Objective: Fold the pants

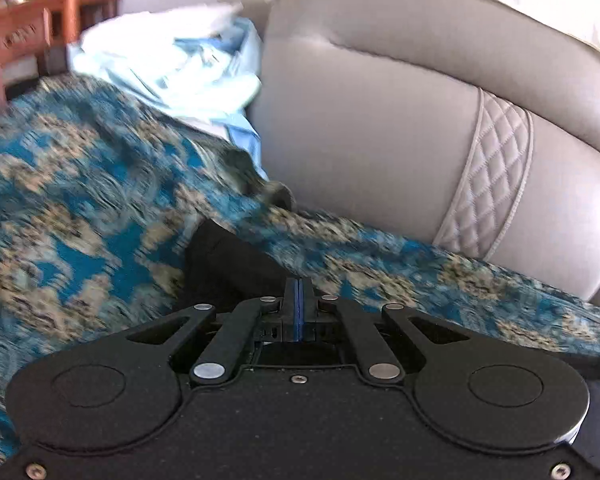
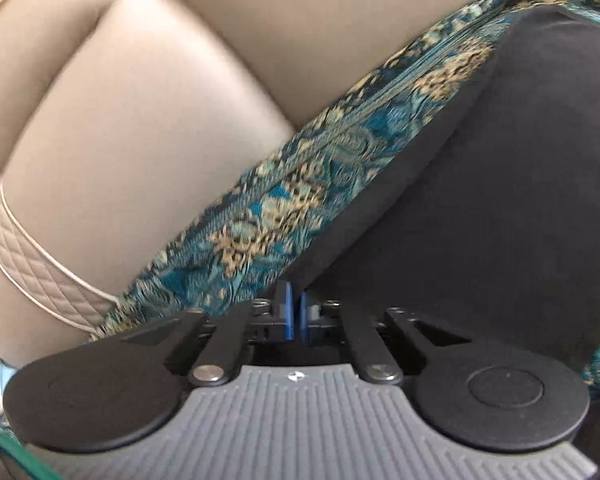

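Gripping black pants [image 2: 500, 200] at two points on patterned blue bedspread [image 1: 80, 200], near its edge by the beige headboard [image 1: 380, 120].

Lying mostly flat along that headboard-side edge, one dark corner poking up just ahead of left gripper [image 1: 299, 304]. Left jaws pressed fully together, probably pinching pants fabric, though the pinch itself not clear. Right gripper [image 2: 295, 316] jaws nearly closed, thin gap between blue pads, apparently clamping the pants edge running into them. Judging best move: keeping both pinches level, lifting together, carrying the edge straight across to avoid a skewed fold. Motion blur smearing left view; most of pants cut off; light blue laundry pile [image 1: 188, 68] at far corner hard to identify.
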Tool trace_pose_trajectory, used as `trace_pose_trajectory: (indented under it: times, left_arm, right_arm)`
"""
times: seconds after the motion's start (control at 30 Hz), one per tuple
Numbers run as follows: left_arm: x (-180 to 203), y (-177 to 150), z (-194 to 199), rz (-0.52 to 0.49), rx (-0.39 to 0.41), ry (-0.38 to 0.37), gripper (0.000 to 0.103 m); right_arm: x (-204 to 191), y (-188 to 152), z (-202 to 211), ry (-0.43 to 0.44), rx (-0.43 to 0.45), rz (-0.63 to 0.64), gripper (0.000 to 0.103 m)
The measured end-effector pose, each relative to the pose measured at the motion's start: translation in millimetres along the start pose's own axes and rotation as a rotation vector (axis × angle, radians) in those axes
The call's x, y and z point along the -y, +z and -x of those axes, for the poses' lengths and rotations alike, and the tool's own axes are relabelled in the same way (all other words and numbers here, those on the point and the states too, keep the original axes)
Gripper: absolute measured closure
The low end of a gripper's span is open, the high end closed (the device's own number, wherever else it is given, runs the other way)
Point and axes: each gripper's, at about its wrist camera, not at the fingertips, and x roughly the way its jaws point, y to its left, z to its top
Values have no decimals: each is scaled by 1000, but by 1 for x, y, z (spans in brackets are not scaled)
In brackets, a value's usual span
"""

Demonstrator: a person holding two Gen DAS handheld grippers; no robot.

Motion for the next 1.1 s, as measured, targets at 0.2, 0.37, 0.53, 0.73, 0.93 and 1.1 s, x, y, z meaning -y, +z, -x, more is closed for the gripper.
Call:
trace_pose_trajectory:
  times: [0.2, 0.37, 0.53, 0.73, 0.93, 1.1]
  left_arm:
    - [-13, -2, 12, -32, -6, -51, 102]
    - [-16, -8, 3, 59, -75, -199, 65]
    - [8, -6, -16, 33, -45, -148, 16]
    - [34, -8, -66, 58, -140, -63, 12]
    - [30, -25, -107, 115, -231, 53, 12]
    - [14, -22, -116, 311, -223, 31, 4]
  right_arm:
    - [12, -2, 25, 78, 11, 17, 99]
    - [15, -8, 29, 36, 8, -1, 100]
    - [25, -24, 46, 31, 53, 88, 100]
    - [53, -48, 71, 77, 85, 109, 99]
    - [78, -70, 91, 111, 126, 140, 99]
    - [86, -84, 94, 111, 119, 181, 99]
